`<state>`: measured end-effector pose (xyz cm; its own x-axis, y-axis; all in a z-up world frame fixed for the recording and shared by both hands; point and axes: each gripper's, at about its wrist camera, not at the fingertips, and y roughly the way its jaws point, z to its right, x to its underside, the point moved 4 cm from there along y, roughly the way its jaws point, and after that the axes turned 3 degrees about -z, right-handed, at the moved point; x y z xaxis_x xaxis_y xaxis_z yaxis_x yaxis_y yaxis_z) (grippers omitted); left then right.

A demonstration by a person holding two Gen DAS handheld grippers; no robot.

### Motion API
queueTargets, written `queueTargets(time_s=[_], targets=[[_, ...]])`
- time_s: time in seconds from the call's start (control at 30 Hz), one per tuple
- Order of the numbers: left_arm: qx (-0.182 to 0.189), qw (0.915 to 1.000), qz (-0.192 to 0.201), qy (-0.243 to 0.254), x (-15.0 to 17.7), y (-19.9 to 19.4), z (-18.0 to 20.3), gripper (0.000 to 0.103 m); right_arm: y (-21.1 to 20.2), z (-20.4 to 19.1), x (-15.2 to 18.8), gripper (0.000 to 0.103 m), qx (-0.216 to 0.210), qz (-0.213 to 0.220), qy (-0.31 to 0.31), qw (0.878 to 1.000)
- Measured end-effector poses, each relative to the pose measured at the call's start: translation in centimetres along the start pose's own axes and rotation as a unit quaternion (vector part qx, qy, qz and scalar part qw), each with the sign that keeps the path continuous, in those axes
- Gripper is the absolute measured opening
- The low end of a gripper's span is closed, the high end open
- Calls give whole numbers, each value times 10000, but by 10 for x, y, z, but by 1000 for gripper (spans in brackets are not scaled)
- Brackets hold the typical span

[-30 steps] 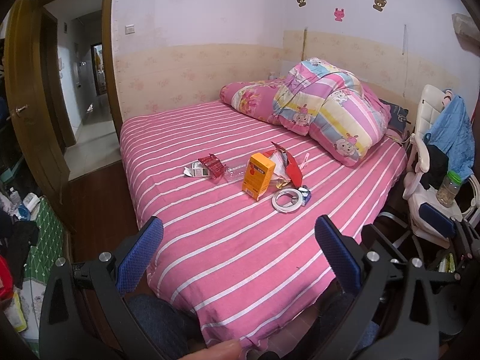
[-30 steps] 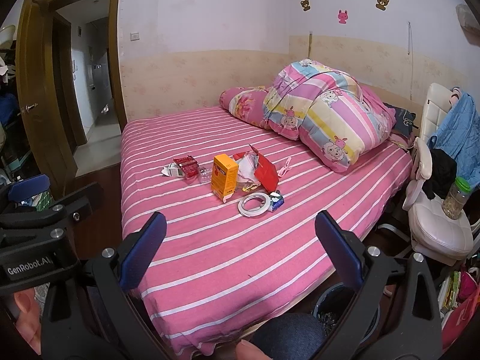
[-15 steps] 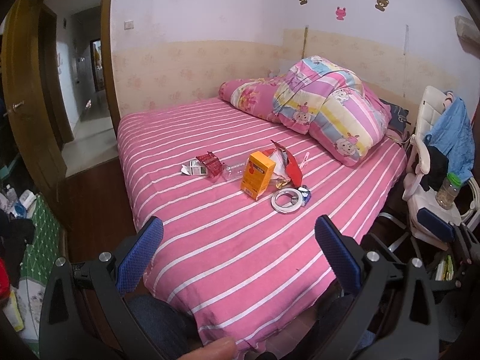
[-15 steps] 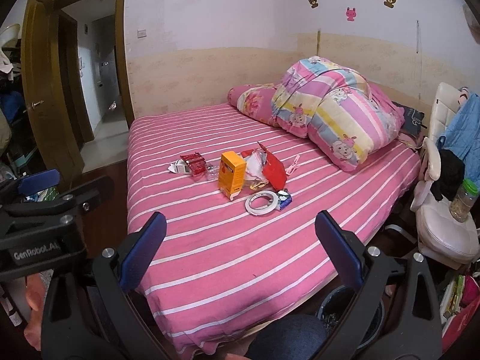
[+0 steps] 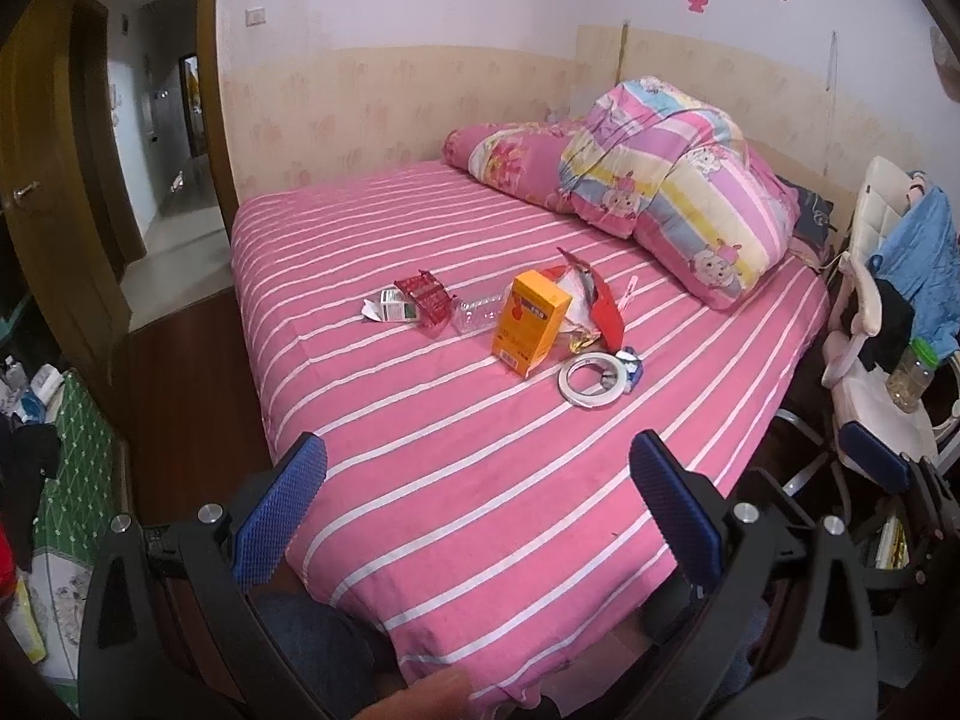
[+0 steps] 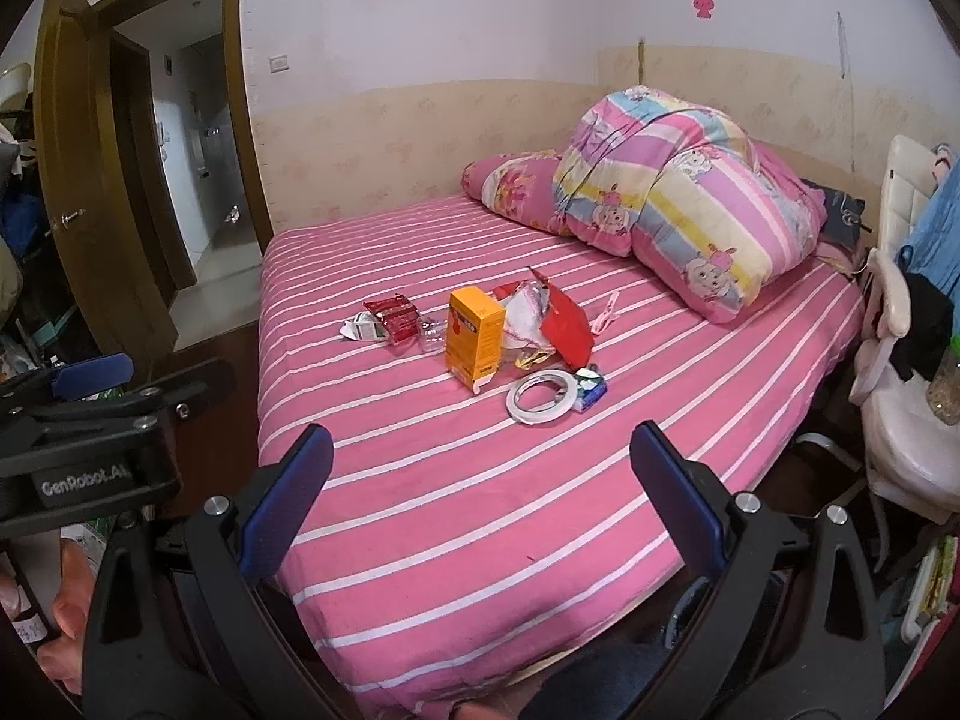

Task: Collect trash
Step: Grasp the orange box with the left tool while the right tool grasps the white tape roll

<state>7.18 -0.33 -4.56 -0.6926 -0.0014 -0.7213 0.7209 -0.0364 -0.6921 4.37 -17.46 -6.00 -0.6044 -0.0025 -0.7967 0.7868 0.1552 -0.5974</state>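
pink striped bed (image 5: 480, 480) holds an orange box (image 5: 529, 322), tape roll (image 5: 591, 381) and red wrappers (image 5: 425, 302); left gripper (image 5: 477, 501) and right gripper (image 6: 480, 495) both gape empty.

Open stretch of pink striped bedsheet (image 5: 456, 480) near, unobstructed up to the tape. Blocked farther by white tape roll (image 5: 591, 381), upright orange carton (image 5: 529, 322) and folded pastel quilt (image 6: 684, 204) far right.

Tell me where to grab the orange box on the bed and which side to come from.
Grip the orange box across its narrow upper half, coming from above and the near side. It stands upright and slightly tilted, its top clear, while wrappers crowd its far side and the tape roll lies low at its right.
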Motion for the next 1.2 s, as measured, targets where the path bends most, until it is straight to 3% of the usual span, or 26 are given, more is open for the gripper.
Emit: queueTargets(time_s=[0.5, 0.8, 1.07, 1.2], targets=[[413, 9965, -724, -43, -4, 114, -3, 98, 95, 25, 10, 96, -370, -413, 236, 9982], [875, 9934, -744, 32, -9, 193, 16, 98, 177, 68, 19, 96, -453, -902, 1046, 9894], [1054, 9919, -684, 180, -17, 271, 36, 98, 263, 107, 36, 94, -547, -1309, 1749, 9743], [1142, 9915, -547, 314, -30, 311, 41, 98, 306, 119, 40, 86, -773, -1453, 2063, 9645]])
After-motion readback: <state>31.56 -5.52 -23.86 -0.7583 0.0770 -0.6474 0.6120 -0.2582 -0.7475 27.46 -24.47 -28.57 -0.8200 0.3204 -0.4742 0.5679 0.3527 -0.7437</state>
